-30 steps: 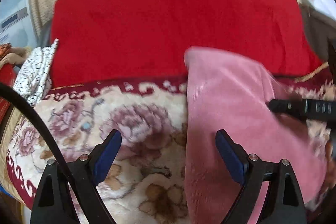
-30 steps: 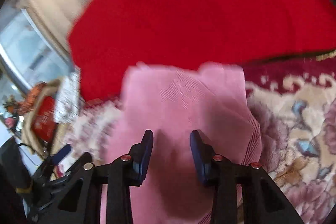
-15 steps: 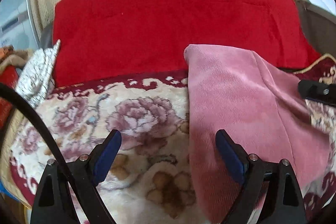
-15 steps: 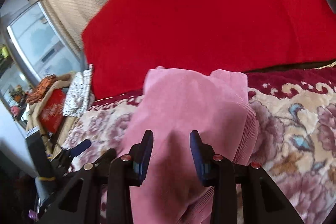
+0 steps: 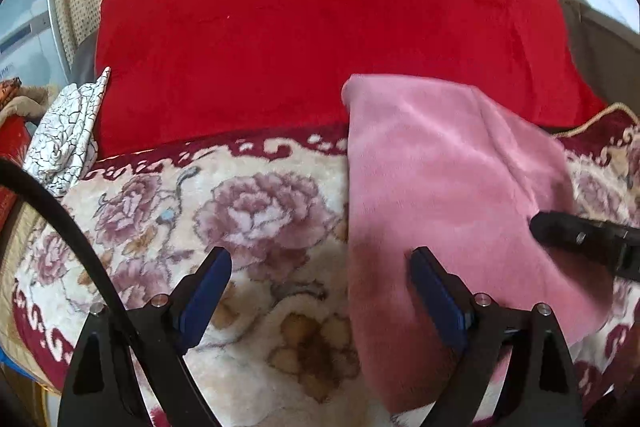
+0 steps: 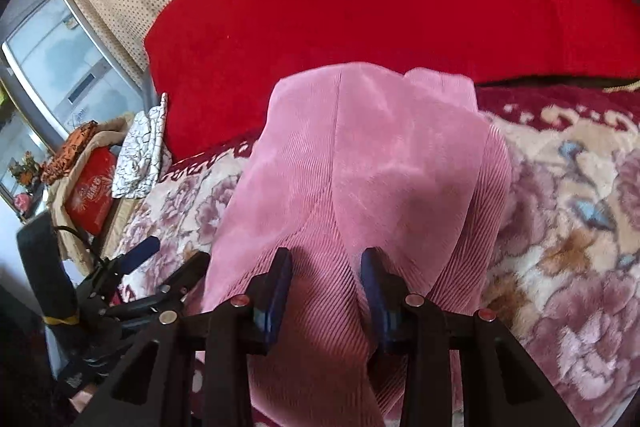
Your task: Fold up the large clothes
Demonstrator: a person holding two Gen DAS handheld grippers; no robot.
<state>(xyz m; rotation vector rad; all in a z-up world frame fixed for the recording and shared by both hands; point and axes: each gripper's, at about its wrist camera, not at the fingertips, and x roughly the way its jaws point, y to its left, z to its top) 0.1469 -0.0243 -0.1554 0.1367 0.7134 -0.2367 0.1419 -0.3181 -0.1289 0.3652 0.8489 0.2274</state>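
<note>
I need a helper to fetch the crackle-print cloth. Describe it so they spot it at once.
Find the big red blanket behind the floral blanket. At its left corner sits the crumpled white cloth: the only white piece, veined with black crackle lines.

The folded garment [image 5: 448, 187] lies on the blanket [image 5: 248, 211], its far end against the cushion [image 5: 320, 39] behind. A crumpled cloth [image 5: 68, 135] sits at the blanket's far left edge, beside the cushion.

One pink garment [image 5: 448, 163], one red blanket [image 5: 320, 27], one floral blanket [image 5: 248, 211], two claws [image 5: 320, 291].
</note>
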